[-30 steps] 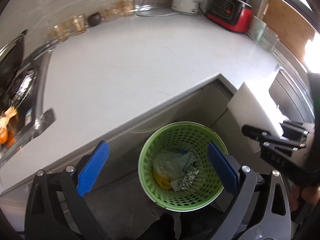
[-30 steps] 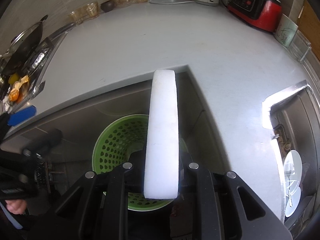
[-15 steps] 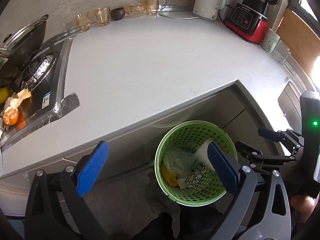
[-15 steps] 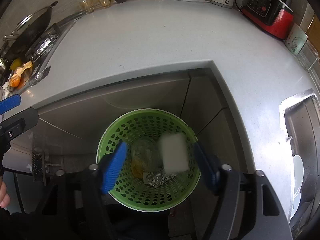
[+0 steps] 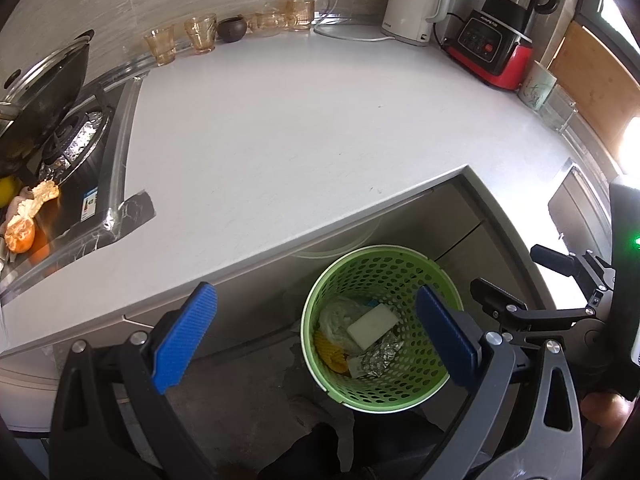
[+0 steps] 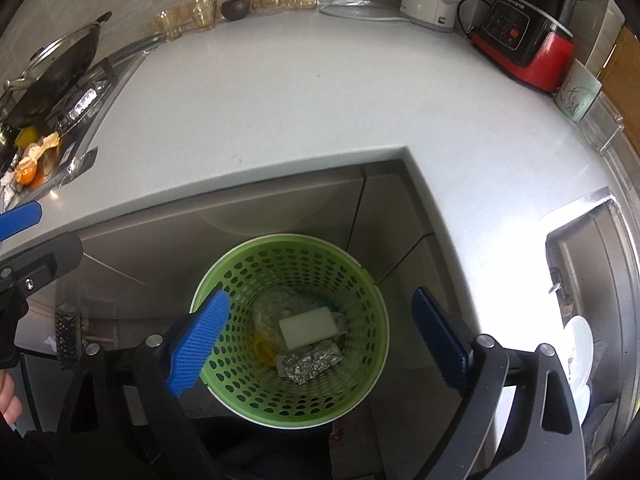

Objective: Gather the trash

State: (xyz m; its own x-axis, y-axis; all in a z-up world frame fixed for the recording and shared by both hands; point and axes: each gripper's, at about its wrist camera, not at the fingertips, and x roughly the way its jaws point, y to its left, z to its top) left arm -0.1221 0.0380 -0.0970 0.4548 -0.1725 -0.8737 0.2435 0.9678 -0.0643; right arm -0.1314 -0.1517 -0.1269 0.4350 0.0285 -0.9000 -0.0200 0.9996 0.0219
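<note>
Green plastic basket (image 6: 372, 320): standing on the floor in the inside corner below the counter (image 5: 304, 132), serving as the trash bin.
White foam block (image 6: 307, 327): lying flat inside the basket, on top of the other trash, touching neither tool.
Other trash: crumpled foil (image 6: 310, 365) lying just beside the block; clear plastic bag (image 5: 340, 320) and something yellow lying underneath.
Right tool (image 6: 320, 346): hovering above the basket, pointing steeply down, blue pads spreading wider, gripping nothing, with only the basket showing far below between them.
Left tool (image 5: 314, 340): hanging beside the basket, pads spread wide and empty, one pad overlapping the basket rim in its own view.
Counter: pale grey, wrapping round the corner, bare in the middle.
Back wall: amber glasses (image 5: 200, 34) and a dark bowl lining up; white kettle (image 5: 412, 4) and red blender (image 5: 496, 40) standing at the right.
Stove (image 5: 68, 140): sitting at the far left under a lidded pan, with orange peel (image 5: 24, 220) lying near the front edge.
</note>
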